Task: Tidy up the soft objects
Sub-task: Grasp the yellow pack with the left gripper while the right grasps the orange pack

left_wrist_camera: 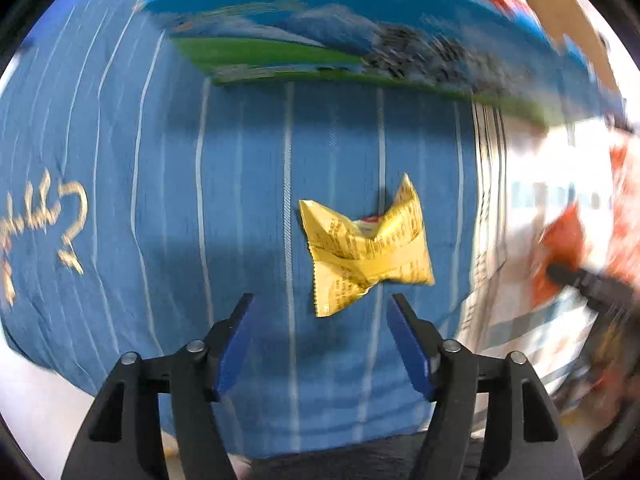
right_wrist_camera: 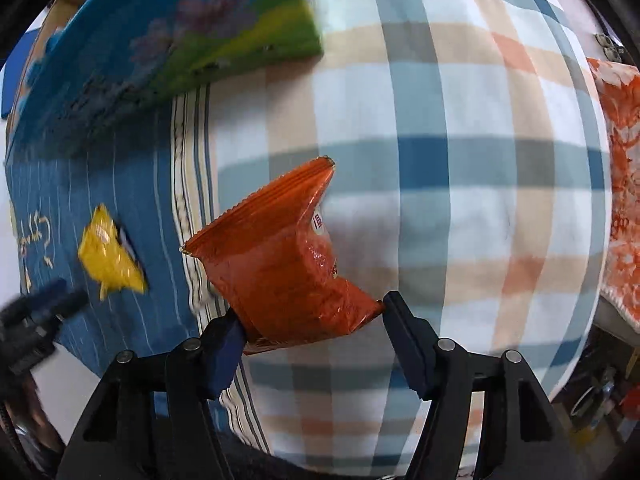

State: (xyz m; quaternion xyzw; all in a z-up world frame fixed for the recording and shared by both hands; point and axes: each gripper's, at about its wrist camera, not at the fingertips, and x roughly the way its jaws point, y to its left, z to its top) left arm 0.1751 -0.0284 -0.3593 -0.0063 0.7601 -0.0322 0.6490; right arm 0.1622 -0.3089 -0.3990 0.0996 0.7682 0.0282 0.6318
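Observation:
A crumpled yellow snack packet (left_wrist_camera: 366,246) lies on a blue striped cloth (left_wrist_camera: 160,200). My left gripper (left_wrist_camera: 322,300) is open just short of it, its fingers on either side of the packet's near end, apart from it. The packet also shows in the right wrist view (right_wrist_camera: 110,258), with the left gripper (right_wrist_camera: 48,304) blurred beside it. An orange snack packet (right_wrist_camera: 284,256) lies on a plaid cushion (right_wrist_camera: 460,160). My right gripper (right_wrist_camera: 312,308) is open around the orange packet's near end; its fingers stand wide at the packet's edges.
A blue and green picture box (left_wrist_camera: 320,28) stands behind the cloth, also in the right wrist view (right_wrist_camera: 160,40). An orange patterned cloth (right_wrist_camera: 620,184) lies at the far right. The right gripper (left_wrist_camera: 580,276) shows blurred by the orange packet (left_wrist_camera: 560,248) in the left view.

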